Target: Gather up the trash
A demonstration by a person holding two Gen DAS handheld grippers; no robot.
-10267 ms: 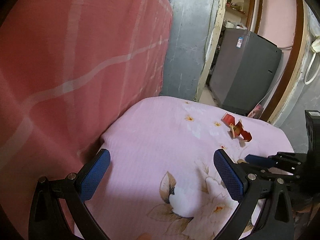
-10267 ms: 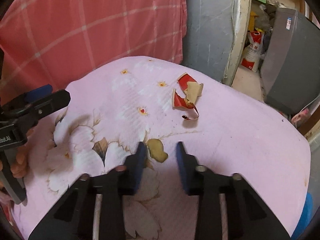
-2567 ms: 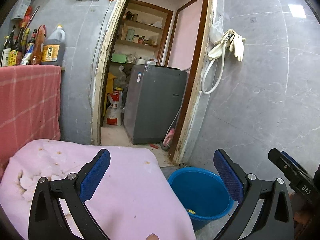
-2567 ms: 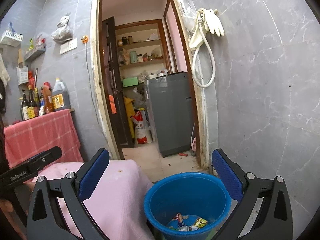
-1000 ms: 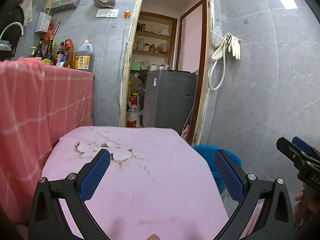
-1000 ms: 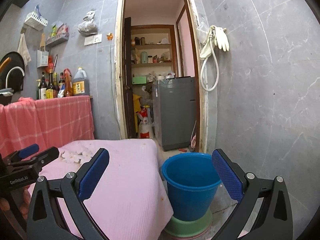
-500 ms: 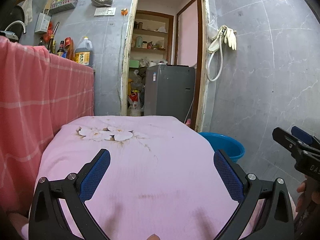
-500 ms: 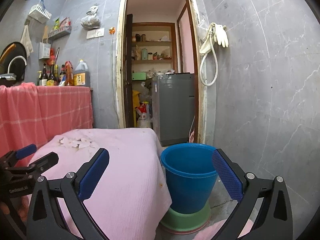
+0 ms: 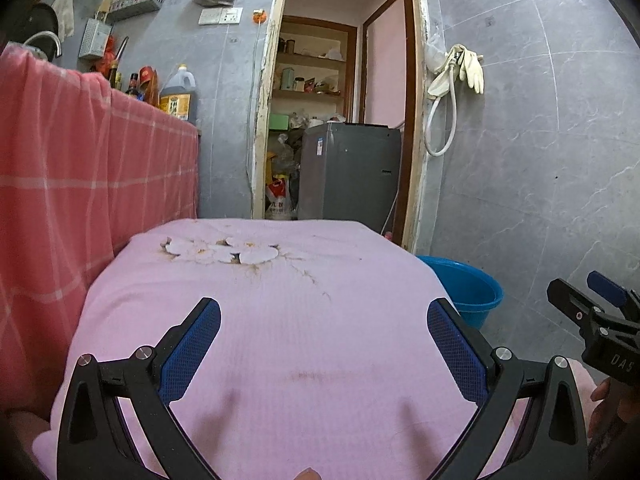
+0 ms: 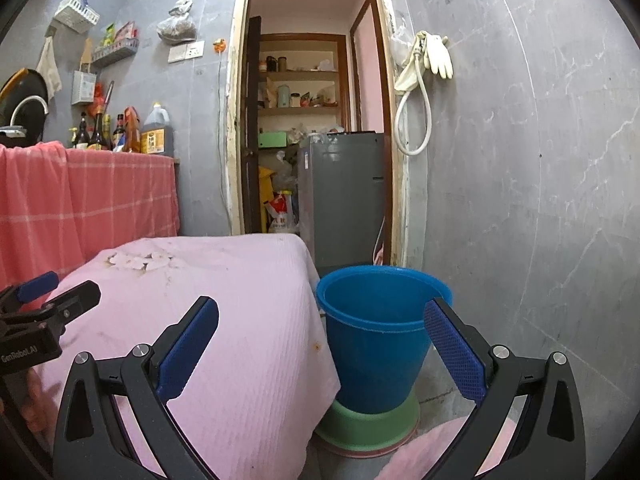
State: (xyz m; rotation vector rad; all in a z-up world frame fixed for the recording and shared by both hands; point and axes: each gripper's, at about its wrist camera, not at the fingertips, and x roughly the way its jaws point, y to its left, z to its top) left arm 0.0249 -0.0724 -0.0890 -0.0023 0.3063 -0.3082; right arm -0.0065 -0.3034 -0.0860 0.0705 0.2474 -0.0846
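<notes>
Blue bucket point(image 10: 376, 344) sits right beside the pink-covered bench point(image 9: 280, 320); left gripper point(image 9: 323, 344) and right gripper point(image 10: 320, 346) both gape wide, holding nothing.

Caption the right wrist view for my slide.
Open right gripper facing blue bucket beside pink-covered table.

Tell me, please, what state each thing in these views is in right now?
Left claw: open, holding nothing.
Right claw: open, holding nothing.
Blue bucket: upright on a green base, beside the table.
Pink tablecloth: spread flat, no trash visible on it.
Rubber gloves: hanging on the wall.
Door: open.
</notes>
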